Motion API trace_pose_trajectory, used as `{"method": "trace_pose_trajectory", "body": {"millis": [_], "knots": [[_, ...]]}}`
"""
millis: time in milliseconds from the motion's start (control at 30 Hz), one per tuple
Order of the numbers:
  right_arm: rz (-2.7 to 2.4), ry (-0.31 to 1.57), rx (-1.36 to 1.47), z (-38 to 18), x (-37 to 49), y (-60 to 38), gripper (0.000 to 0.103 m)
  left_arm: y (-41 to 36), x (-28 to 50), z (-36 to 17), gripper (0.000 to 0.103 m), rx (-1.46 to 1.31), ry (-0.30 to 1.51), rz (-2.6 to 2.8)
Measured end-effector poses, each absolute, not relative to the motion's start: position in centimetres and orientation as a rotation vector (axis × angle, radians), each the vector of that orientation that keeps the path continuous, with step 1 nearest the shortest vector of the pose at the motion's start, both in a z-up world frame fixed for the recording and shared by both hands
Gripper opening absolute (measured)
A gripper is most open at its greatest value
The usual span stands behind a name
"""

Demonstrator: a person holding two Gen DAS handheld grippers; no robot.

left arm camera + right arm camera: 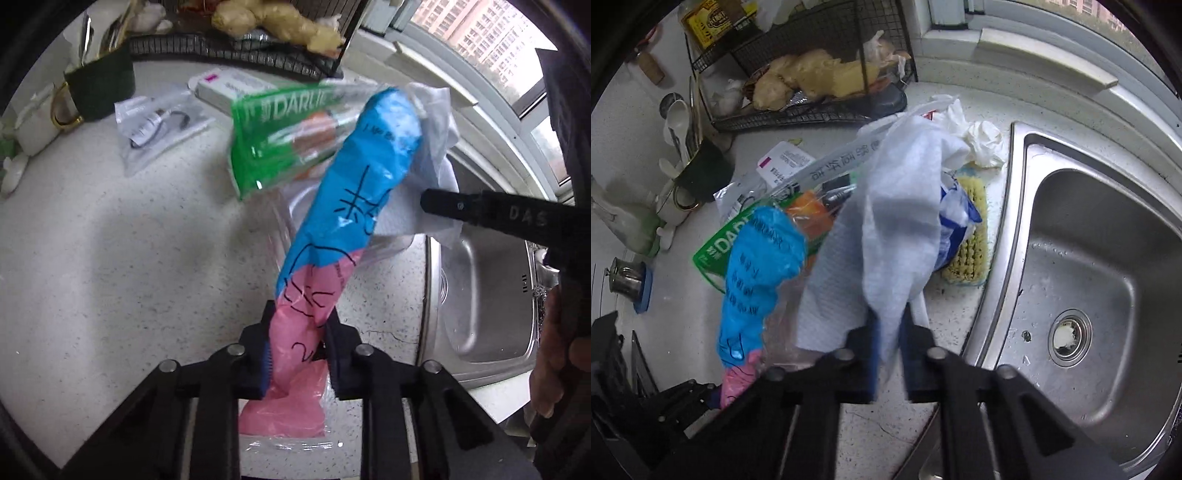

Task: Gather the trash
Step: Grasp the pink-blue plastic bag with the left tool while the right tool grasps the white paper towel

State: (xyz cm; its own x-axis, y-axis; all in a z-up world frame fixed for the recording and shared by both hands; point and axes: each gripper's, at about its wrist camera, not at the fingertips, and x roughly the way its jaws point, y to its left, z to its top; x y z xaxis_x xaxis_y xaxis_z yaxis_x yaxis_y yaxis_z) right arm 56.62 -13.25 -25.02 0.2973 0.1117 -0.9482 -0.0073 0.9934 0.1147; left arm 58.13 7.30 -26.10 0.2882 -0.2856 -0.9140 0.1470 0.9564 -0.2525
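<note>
Wrapper (343,206) pinched in left gripper (297,332); tissue (886,229) pinched in right gripper (888,332).

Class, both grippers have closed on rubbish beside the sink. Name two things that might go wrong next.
1. The left gripper pinches only the pink end of the blue and pink bag; it may slip free.
2. The right gripper grips one edge of the white paper towel; it might tear or drop into the sink.

Before you, the wrapper (325,236) lies on the countertop (110,258) between 2 neighbours: toothpaste pack (280,136) at its left, paper towel (886,229) at its right, sink (1089,295) farther right, wire rack (820,74) behind.
</note>
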Motion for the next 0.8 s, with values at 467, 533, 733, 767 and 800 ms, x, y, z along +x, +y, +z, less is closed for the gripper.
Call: {"method": "trace_pose_trajectory", "body": {"millis": [467, 533, 733, 767, 800], "knots": [[0.043, 1.050, 0.052, -15.6, 51.1, -15.2, 0.003, 7.0, 54.3, -17.3, 0.010, -0.101, 1.026, -0.337], [0.037, 1.032, 0.052, -14.5, 49.6, -15.8, 0.003, 6.6, 53.6, -16.1, 0.010, -0.108, 1.011, -0.348], [0.031, 0.995, 0.044, -12.0, 44.2, -18.0, 0.003, 4.4, 50.2, -13.8, 0.010, -0.123, 0.978, -0.367], [0.031, 0.992, 0.037, -11.7, 43.2, -18.3, 0.003, 4.0, 49.5, -13.4, 0.010, -0.122, 0.975, -0.368], [0.031, 0.989, 0.032, -11.5, 42.2, -18.7, 0.003, 3.2, 48.4, -13.0, 0.010, -0.125, 0.971, -0.370]]}}
